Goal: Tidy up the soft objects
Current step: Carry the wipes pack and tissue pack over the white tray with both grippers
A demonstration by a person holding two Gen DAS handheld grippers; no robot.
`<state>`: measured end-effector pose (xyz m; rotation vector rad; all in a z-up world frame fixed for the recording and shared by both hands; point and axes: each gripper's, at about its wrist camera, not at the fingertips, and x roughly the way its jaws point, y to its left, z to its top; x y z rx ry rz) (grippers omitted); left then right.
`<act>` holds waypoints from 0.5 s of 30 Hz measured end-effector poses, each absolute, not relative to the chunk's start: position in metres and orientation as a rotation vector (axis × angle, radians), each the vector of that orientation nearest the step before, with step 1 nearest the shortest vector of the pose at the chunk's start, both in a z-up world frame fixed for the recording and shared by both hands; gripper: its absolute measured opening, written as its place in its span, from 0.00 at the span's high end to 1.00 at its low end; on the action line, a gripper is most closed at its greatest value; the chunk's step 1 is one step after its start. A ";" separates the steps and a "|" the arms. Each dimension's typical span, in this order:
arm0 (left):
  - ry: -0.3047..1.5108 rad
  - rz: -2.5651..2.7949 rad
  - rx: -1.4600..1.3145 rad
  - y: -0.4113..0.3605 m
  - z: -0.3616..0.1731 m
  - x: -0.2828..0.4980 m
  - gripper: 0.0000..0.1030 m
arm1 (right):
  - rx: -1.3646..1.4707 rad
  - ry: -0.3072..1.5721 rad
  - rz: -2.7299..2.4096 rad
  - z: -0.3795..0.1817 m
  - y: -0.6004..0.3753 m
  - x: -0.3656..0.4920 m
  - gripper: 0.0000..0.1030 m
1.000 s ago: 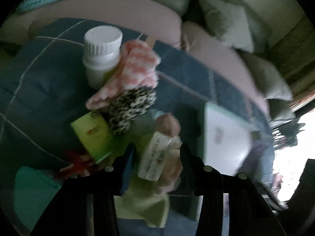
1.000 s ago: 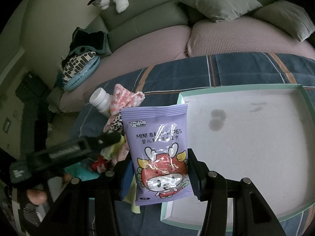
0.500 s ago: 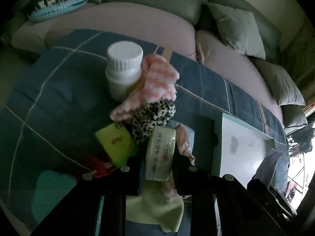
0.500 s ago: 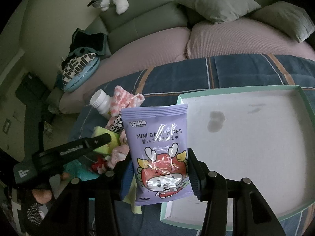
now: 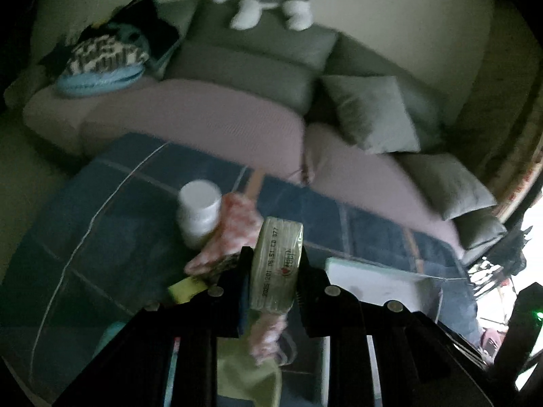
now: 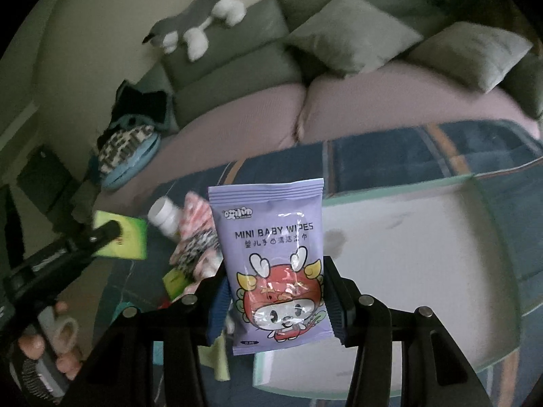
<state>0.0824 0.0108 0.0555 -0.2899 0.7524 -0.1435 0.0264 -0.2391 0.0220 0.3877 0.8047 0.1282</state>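
Note:
My left gripper [image 5: 275, 268] is shut on a green tissue pack [image 5: 276, 264], held edge-on and lifted above the pile; it also shows in the right wrist view [image 6: 122, 239]. My right gripper [image 6: 276, 300] is shut on a purple baby wipes pack [image 6: 276, 264], held upright beside the left edge of the white tray [image 6: 424, 271]. The pile on the blue plaid cloth holds a pink checked cloth [image 5: 237, 227], a leopard-print cloth [image 6: 197, 247] and a pale green cloth [image 5: 247, 373].
A white bottle [image 5: 198, 212] stands by the pile. A second green pack [image 5: 186, 288] lies below it. The tray's rim [image 5: 373, 264] is to the right. Behind are a sofa with cushions [image 5: 370, 112] and a plush dog [image 5: 264, 0].
My left gripper has closed on the green tissue pack and lifted it up out of the pile. My right gripper has risen a little with the wipes pack still in it.

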 end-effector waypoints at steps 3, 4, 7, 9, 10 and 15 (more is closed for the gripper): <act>0.733 -0.213 -0.264 -0.009 0.064 0.078 0.76 | 0.386 0.774 0.064 0.031 -0.259 0.019 0.50; 0.735 -0.236 -0.260 -0.015 0.065 0.078 0.76 | 0.386 0.765 0.040 0.034 -0.266 0.016 0.50; 0.740 -0.295 -0.248 -0.032 0.066 0.077 0.76 | 0.395 0.744 -0.023 0.039 -0.287 0.010 0.50; 0.742 -0.323 -0.231 -0.043 0.066 0.076 0.76 | 0.403 0.731 -0.063 0.042 -0.301 0.005 0.50; 0.744 -0.336 -0.220 -0.049 0.066 0.076 0.76 | 0.406 0.724 -0.084 0.043 -0.308 0.002 0.50; 0.752 -0.416 -0.188 -0.077 0.065 0.073 0.76 | 0.424 0.700 -0.197 0.046 -0.340 -0.013 0.50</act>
